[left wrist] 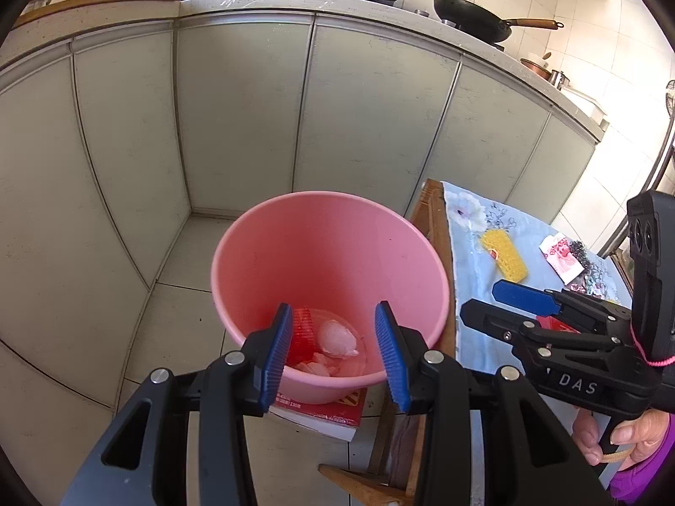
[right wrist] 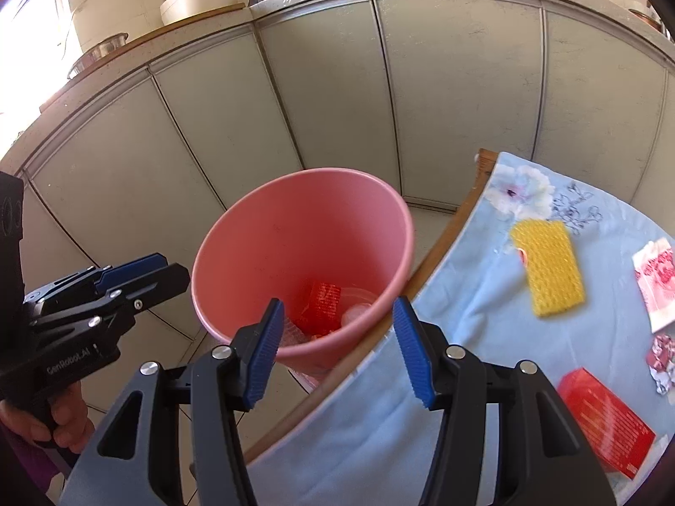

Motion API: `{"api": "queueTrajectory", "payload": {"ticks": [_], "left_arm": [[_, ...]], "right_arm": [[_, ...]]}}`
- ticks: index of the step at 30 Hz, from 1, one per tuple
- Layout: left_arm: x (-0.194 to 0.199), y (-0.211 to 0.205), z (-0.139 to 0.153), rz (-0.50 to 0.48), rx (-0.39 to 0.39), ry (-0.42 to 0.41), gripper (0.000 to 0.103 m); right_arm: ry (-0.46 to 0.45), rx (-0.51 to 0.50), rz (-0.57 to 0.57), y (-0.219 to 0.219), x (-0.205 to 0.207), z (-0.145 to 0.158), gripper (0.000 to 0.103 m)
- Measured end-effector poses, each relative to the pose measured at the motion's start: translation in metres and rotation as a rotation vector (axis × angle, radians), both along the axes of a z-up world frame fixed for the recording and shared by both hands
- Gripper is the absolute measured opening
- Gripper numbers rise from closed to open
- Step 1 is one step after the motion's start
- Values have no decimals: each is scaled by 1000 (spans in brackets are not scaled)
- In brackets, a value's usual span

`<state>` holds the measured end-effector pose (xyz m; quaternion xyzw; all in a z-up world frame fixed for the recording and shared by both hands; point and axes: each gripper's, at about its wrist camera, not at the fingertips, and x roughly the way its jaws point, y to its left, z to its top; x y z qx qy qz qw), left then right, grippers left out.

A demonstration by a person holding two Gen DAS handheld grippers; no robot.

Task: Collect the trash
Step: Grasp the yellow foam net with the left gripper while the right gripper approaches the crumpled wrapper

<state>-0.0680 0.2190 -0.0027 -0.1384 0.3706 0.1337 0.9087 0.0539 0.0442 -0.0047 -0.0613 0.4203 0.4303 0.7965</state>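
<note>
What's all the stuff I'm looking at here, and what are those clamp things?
Bucket: one, pink, on the floor beside the table.
Trash in bucket: several pieces, red and whitish, at its bottom.
Tablecloth: one, light blue, floral, over the table.
Yellow mesh pad: one, on the cloth.
Red box: one, on the cloth.
Wrappers: two, red-white, on the cloth.
Pans: two, black, on the counter.
Left gripper: jaws open, empty.
Right gripper: jaws open, empty.
</note>
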Motion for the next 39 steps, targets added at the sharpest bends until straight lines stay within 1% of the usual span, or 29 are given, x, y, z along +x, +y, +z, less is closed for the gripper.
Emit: {"api": "queueTrajectory", "payload": {"ticks": [4,8,14,21,22,23,25,27,32,36,39], "left_arm": [[2,-8,1,-18,-8,1,40],[6,-14,3,-31,-34,-1,40],[18,-32,5,-64,-60,3,40],[38,-60,9,-121,-92,5,40],[42,-65,10,-132,-93,6,41],[46,-71,11,-144,-93,7,47],[55,-82,13,-166,-93,1,50],[66,-95,14,-192,-96,4,50],[102,-119,11,-232,-136,33,50],[133,-137,2,-241,-150,60,50],[158,-148,-11,-233,-148,86,50]], "right_arm": [[10,2,-34,-20,2,-1,54],[21,14,-78,-43,5,0,54],[1,25,-139,-77,7,6,54],[-18,39,-237,-129,11,8,54],[-18,41,-254,-138,13,7,54],[-19,42,-265,-144,14,6,54],[-16,46,-298,-161,18,4,54],[-7,53,-332,-177,22,1,54],[20,74,-413,-212,35,-8,54],[31,90,-462,-236,42,-12,54],[37,97,-488,-249,47,-15,54]]}}
